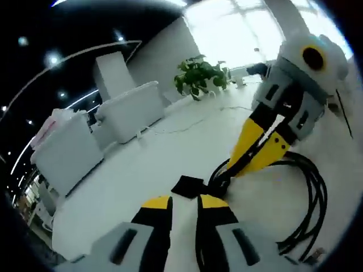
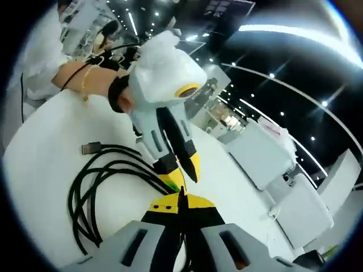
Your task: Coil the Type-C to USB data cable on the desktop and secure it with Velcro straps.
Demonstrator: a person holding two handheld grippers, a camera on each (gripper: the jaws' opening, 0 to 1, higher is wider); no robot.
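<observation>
The black, loosely coiled data cable (image 2: 96, 187) is spread on the white round desktop (image 2: 39, 147) at nine o'clock. Its bunched strands are pinched by both closed grippers — left gripper (image 1: 184, 199) and right gripper (image 2: 181, 198) meeting tip to tip — apparently so the black Velcro strap (image 1: 187, 185) can be wrapped.

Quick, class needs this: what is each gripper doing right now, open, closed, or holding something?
Left gripper: closed on the black cable, beside the Velcro strap.
Right gripper: closed on the cable bundle.
</observation>
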